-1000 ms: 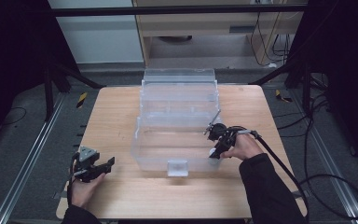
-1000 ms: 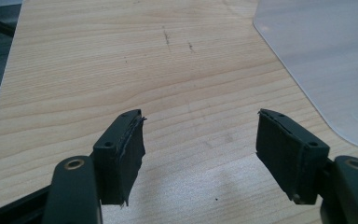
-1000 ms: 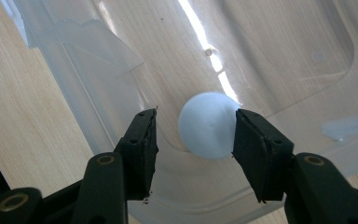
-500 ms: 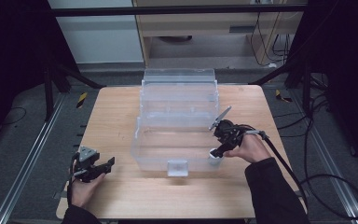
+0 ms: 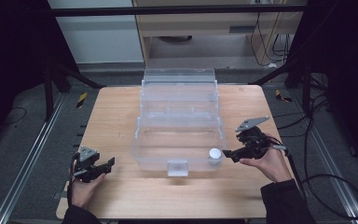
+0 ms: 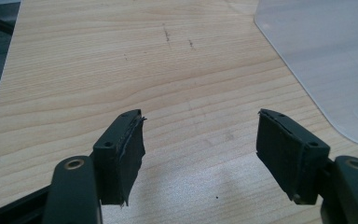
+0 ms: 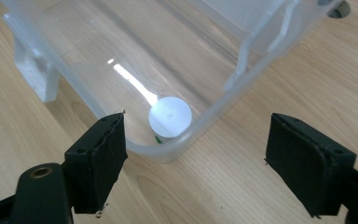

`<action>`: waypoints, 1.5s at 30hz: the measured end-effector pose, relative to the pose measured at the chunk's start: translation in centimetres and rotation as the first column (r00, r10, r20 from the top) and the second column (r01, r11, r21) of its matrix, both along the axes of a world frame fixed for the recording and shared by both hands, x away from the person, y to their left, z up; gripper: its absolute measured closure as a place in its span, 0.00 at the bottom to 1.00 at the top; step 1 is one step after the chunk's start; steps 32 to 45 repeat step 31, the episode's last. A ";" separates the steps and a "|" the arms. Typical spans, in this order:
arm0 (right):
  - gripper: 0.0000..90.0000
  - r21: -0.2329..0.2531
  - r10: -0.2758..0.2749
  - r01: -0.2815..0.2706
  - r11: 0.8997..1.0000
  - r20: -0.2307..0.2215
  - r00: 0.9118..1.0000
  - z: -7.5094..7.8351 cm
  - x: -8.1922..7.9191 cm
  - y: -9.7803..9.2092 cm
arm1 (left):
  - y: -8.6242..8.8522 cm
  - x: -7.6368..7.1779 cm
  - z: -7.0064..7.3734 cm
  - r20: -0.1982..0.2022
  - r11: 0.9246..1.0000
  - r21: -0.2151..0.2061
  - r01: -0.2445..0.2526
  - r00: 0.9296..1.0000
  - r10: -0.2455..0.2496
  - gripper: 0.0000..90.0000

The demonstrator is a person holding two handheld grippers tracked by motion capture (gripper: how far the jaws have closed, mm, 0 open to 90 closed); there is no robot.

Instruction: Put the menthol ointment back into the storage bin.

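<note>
A clear plastic storage box [image 5: 179, 122] stands open in the middle of the wooden table [image 5: 121, 116], its lid tilted up at the back. A small white-capped item [image 5: 214, 154] stands inside its front right corner, also seen through the clear wall as the white cap [image 7: 170, 116]. My right gripper [image 5: 229, 154] is open just outside that corner of the box [image 7: 223, 79], jaws apart with nothing between them. My left gripper [image 5: 106, 164] rests open near the table's front left, over bare wood [image 6: 121, 70], with a box edge [image 6: 326, 60] at its right.
A front latch tab [image 5: 177, 166] sticks out of the box's front wall. Black frame posts stand at both sides of the table. Cables [image 5: 335, 186] trail over the floor at the right. Bare wood lies along the table's front.
My right gripper has drawn back to the right, out of the box, and stands open. The white-capped item now stands alone in the box's front right corner. The left gripper has not moved.
</note>
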State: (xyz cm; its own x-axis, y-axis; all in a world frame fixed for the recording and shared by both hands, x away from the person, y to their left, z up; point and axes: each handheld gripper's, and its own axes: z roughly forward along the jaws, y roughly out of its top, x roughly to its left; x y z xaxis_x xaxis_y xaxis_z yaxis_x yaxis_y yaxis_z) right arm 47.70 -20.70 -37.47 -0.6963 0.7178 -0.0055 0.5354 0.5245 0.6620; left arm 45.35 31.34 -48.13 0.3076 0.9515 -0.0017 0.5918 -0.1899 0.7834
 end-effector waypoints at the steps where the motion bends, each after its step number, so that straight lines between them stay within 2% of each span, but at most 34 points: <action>1: 0.22 0.000 0.000 0.000 1.000 0.000 1.000 0.0 0.0 0.0 | 0.0 0.0 0.0 0.000 1.000 0.000 0.000 1.000 0.000 0.35; 2: 0.21 0.020 -0.026 0.026 0.999 0.008 1.000 -0.7 -0.4 -0.7 | 0.0 0.0 0.0 -0.001 1.000 -0.001 -0.001 1.000 0.001 0.35; 6: 0.19 0.060 -0.063 0.062 0.996 0.020 0.998 -1.9 -0.9 -1.9 | 0.0 0.0 -0.1 0.000 1.000 -0.004 -0.004 1.000 0.004 0.35; 11: 0.19 0.124 -0.130 0.123 0.985 0.051 0.990 -3.5 -1.5 -3.4 | 0.0 0.0 -0.1 0.000 1.000 -0.004 -0.006 1.000 0.006 0.35; 13: 0.19 0.151 -0.157 0.147 0.977 0.053 0.986 -4.2 -1.5 -4.1 | 0.0 0.0 -0.1 0.000 1.000 -0.002 -0.007 1.000 0.007 0.35; 15: 0.19 0.154 -0.166 0.158 0.975 0.038 0.985 -4.5 -1.5 -4.4 | 0.0 0.0 -0.1 0.001 1.000 -0.002 -0.008 1.000 0.008 0.35; 16: 0.18 0.160 -0.189 0.184 0.970 0.020 0.982 -5.2 -1.4 -5.0 | 0.0 0.0 -0.1 0.002 1.000 -0.002 -0.008 1.000 0.008 0.35; 17: 0.18 0.164 -0.196 0.190 0.968 0.021 0.980 -5.4 -1.4 -5.3 | 0.0 0.0 -0.1 0.000 1.000 0.002 -0.007 1.000 0.007 0.35; 19: 0.18 0.186 -0.224 0.215 0.959 0.029 0.974 -6.0 -1.5 -6.0 | 0.1 0.0 -0.2 0.000 1.000 0.004 -0.007 1.000 0.007 0.35; 22: 0.18 0.211 -0.281 0.263 0.941 0.058 0.958 -7.0 -1.6 -7.4 | 0.1 0.0 -0.2 0.006 1.000 0.006 -0.007 1.000 0.007 0.34; 23: 0.18 0.211 -0.281 0.263 0.941 0.058 0.958 -7.0 -1.6 -7.4 | 0.1 0.0 -0.2 0.006 1.000 0.006 -0.007 1.000 0.007 0.34; 24: 0.17 0.231 -0.313 0.289 0.929 0.073 0.947 -7.6 -1.6 -8.3 | 0.2 0.0 -0.2 0.008 1.000 0.008 -0.011 1.000 0.011 0.34; 26: 0.16 0.251 -0.337 0.308 0.918 0.081 0.938 -8.2 -1.7 -9.1 | 0.2 0.1 -0.3 0.007 1.000 0.011 -0.014 1.000 0.014 0.33; 28: 0.16 0.254 -0.353 0.323 0.912 0.082 0.932 -8.8 -1.7 -9.6 | 0.3 0.1 -0.4 0.009 1.000 0.014 -0.017 1.000 0.016 0.32; 29: 0.16 0.254 -0.353 0.323 0.912 0.082 0.932 -8.8 -1.7 -9.6 | 0.3 0.1 -0.4 0.009 1.000 0.014 -0.017 1.000 0.016 0.31; 31: 0.16 0.261 -0.371 0.340 0.904 0.077 0.926 -9.5 -1.7 -10.2 | 0.3 0.2 -0.4 0.009 1.000 0.017 -0.021 1.000 0.021 0.30; 45: 0.16 0.261 -0.371 0.340 0.904 0.077 0.926 -9.5 -1.7 -10.2 | 0.3 0.2 -0.4 0.009 1.000 0.017 -0.021 1.000 0.021 0.30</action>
